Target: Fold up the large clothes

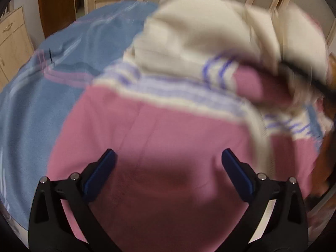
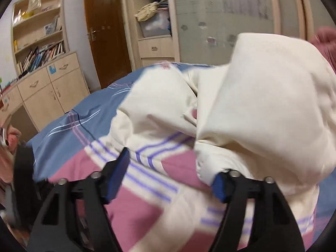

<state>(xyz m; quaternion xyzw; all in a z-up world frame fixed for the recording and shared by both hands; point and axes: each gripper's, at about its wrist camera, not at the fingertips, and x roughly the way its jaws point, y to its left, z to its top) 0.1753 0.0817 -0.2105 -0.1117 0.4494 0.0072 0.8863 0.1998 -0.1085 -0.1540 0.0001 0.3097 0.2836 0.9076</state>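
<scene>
From my left wrist camera, my left gripper [image 1: 168,159] has its 2 blue-padded fingers spread wide apart with nothing between them, hovering above the pink panel of the garment. The large hooded garment of pink and cream fabric with purple stripes [image 1: 163,126] lies in front of me on the blue bedsheet with thin pink and white lines [image 1: 42,96]. Its cream hood end [image 1: 189,33] is heaped up at the far side, and the picture is blurred, so finer folds are hard to read.

From my right wrist camera, my right gripper [image 2: 170,172] also stands spread, its left finger clear over the striped band. Its right finger's tip is hidden under a lobe of cream cloth [image 2: 262,105], which bulges up over the garment; I hold none of it as far as I can see. A wooden cabinet with bookshelves [image 2: 42,79] and a brown door [image 2: 105,31] stand beyond the bed.

I judge the folding barely begun: the garment is bunched and uneven, with no tidy straight edges showing. Flattening the hood, bringing in the sleeves and folding the body all seem left to do.
</scene>
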